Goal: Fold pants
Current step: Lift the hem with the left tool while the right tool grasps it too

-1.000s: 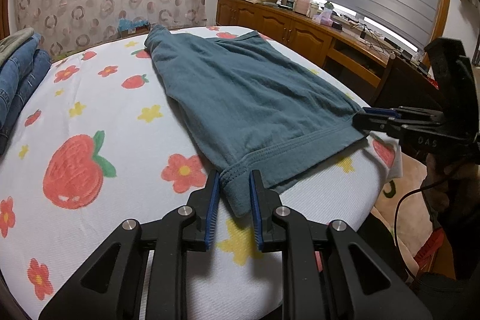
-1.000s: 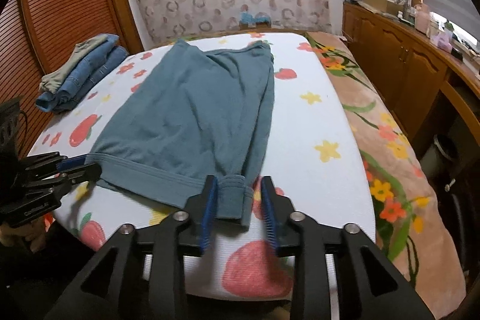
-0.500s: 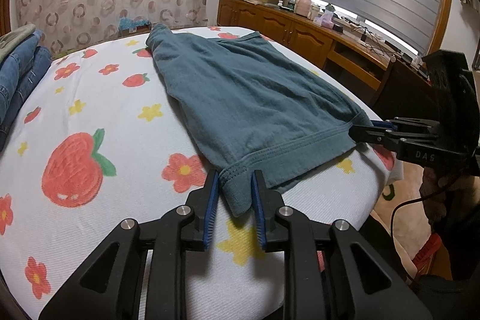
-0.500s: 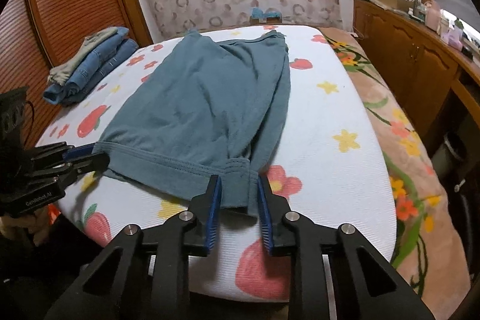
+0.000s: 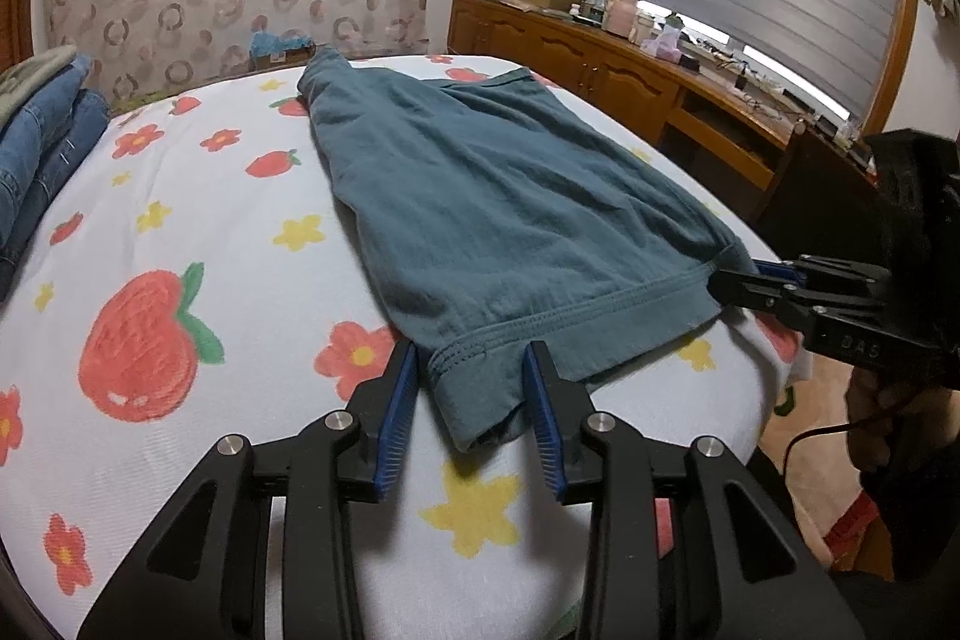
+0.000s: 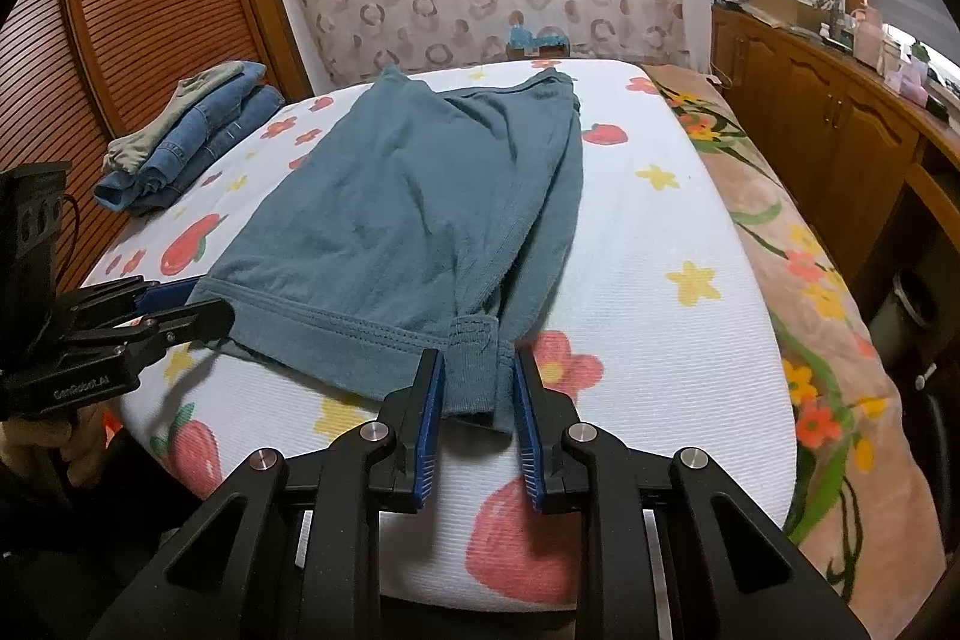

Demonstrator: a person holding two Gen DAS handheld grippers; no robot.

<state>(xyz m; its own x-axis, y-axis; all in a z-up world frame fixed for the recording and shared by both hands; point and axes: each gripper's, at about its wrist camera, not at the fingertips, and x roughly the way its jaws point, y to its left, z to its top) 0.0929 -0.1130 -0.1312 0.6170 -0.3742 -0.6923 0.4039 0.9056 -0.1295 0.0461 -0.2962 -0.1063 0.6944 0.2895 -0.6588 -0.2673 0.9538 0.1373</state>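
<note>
While the teal pants (image 5: 510, 202) lie flat on the bed (image 5: 180, 250) ahead, the left gripper (image 5: 471, 388) is opening, pads clear of its waistband corner; the right gripper (image 6: 477, 388) straddles the opposite corner, grip unconfirmed, apparently for squaring the hem

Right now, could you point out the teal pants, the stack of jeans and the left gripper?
teal pants (image 6: 408, 196): right wrist view, middle of the fabric.
stack of jeans (image 6: 198, 136): right wrist view, folded denim side.
left gripper (image 5: 471, 400): left wrist view, between its fingertips, jaws opening around the pants corner.
</note>
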